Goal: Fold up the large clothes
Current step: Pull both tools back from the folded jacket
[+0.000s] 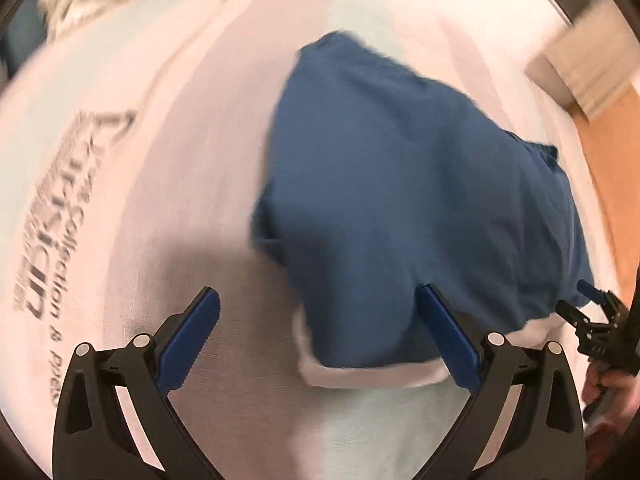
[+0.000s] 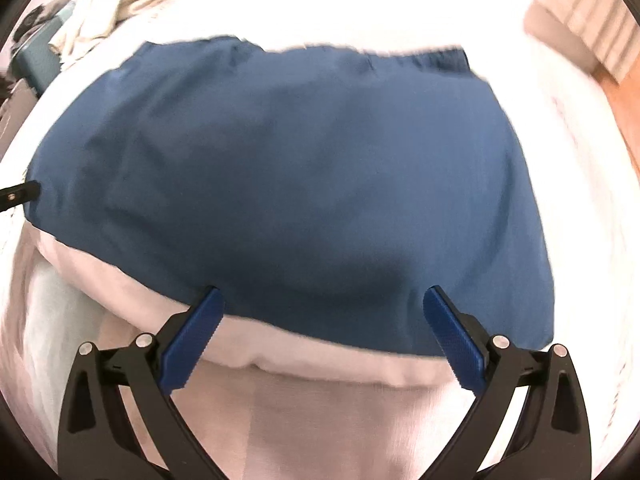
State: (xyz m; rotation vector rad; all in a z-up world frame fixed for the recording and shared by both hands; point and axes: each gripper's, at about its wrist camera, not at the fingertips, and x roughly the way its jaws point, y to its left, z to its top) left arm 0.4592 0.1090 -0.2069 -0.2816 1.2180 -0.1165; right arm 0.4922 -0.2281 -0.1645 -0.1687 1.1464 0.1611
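Garment: folded dark blue cloth garment (image 2: 288, 184) lies flat on a pale pink and white striped bed cover (image 1: 168, 184), its near edge resting over a white folded layer (image 2: 304, 360) that shows as a band beneath it
Gathered edge: far right of the blue garment in the right wrist view, puckered like a waistband; too blurred to be sure
Left gripper: left gripper (image 1: 319, 308) has its blue-padded jaws spread wide with nothing between them; the right pad overlaps the garment's near left corner in the picture, the left pad is over bare bed cover; whether either touches the cloth cannot be told
Right gripper: right gripper (image 2: 323, 307) also stands wide apart and empty, both pads at the garment's near edge, where blue meets white
Bed cover print: grey lettering (image 1: 52, 240) runs along the left side
Far left: crumpled cream cloth heap (image 2: 108, 4) on the bed, well apart from the blue garment
Far right: orange-brown wooden floor (image 1: 608, 152) beyond the bed edge
Hand: a person's hand (image 1: 608, 384) grips the other tool's handle at the right edge of the left wrist view
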